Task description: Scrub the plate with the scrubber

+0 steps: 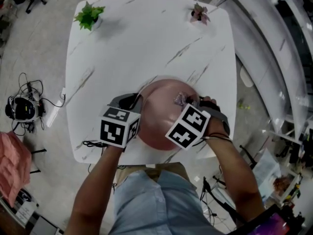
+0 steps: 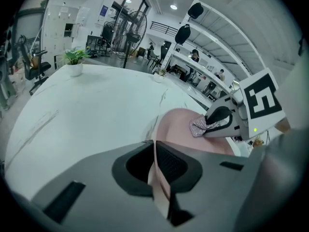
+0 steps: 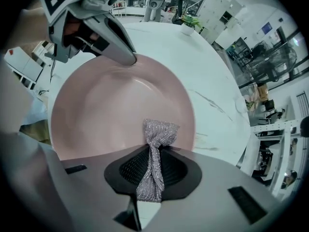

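A pink plate lies near the front edge of the white marble table. My left gripper is shut on the plate's left rim, which shows edge-on between its jaws. My right gripper is shut on a silvery mesh scrubber. The scrubber's free end rests on the plate's inner surface close to the right rim. In the left gripper view the scrubber sticks out of the right gripper over the plate.
A green potted plant stands at the table's far left corner and a small pinkish plant at the far right. Cables and gear lie on the floor to the left, white rails to the right.
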The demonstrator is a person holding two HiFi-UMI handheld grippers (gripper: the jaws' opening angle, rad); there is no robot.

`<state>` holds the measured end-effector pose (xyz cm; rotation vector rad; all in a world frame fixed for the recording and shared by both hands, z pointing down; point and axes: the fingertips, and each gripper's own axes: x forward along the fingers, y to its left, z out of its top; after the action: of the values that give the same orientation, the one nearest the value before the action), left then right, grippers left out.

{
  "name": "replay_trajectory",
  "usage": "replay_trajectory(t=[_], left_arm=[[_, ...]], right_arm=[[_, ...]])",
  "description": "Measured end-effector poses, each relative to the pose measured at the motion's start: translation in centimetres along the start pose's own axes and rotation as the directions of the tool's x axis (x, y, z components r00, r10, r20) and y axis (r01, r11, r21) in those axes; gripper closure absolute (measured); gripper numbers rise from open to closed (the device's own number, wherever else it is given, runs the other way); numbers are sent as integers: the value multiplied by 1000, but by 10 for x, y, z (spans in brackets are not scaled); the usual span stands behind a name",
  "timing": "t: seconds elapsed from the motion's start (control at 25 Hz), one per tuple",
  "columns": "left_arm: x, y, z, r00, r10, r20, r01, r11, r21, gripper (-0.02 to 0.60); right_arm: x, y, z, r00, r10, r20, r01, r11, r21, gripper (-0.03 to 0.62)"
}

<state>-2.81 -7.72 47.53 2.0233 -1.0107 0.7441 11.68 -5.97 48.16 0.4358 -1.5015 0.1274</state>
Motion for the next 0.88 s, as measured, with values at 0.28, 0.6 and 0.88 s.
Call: replay_trajectory(t=[0.28,0.6,0.88], left_arm=[[0,1,0,1000,-1,2,1,1000,-11,565],[-1,0,1,1000,-8,-5,8,1000,-22,564],[0,1,0,1000,-2,-4,2,1000,-28,565]], right_arm=[[1,-8,31,998,-29,55,32,998,-59,517],[-6,13,66,992,-2,122,20,989,-146,517],[-14,47,79,985,49,167,-12,976,-216,517]])
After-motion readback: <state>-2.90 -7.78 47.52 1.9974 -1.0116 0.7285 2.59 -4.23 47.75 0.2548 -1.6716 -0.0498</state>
